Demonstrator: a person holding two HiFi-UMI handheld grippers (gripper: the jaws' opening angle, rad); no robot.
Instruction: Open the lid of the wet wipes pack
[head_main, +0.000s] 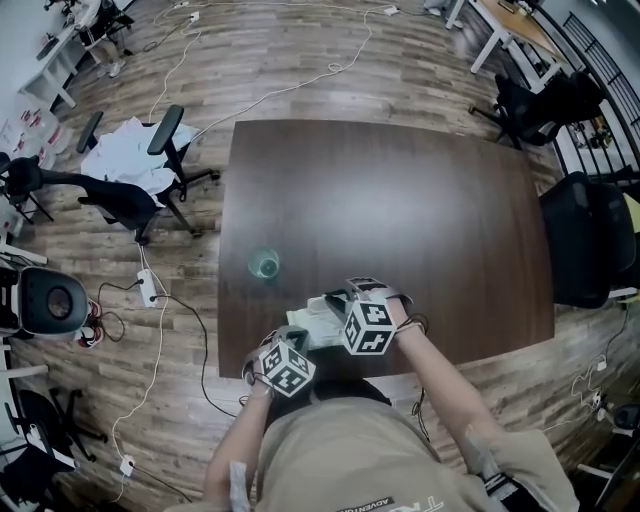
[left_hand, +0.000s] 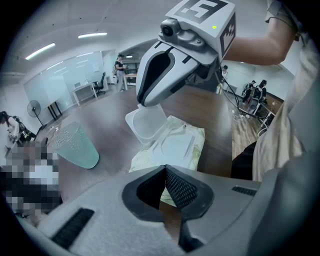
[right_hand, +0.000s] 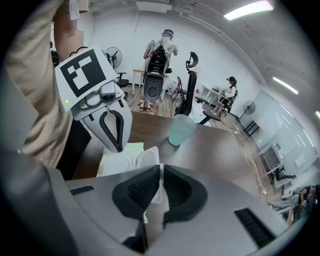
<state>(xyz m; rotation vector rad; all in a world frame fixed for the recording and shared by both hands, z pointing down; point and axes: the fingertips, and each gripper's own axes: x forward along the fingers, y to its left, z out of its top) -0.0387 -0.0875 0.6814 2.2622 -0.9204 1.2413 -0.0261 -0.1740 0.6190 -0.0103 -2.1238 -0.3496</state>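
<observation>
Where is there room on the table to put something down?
The table's whole far half and right side are bare. It's crowded at the near edge: the cup, the wipes pack, the left tool and the right tool pinching its lid.

Right gripper (right_hand: 160, 172) fingers pinching the white lid (right_hand: 148, 159) of the wet wipes pack (right_hand: 119, 160), green cup (right_hand: 180, 129) beyond

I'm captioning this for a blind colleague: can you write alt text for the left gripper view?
The right gripper pinches the white flip lid of a pale green wet wipes pack, holding it raised open on a dark wooden table. The left gripper, jaws closed, fills the foreground at the pack's near end; a clear green-tinted cup stands at left.
</observation>
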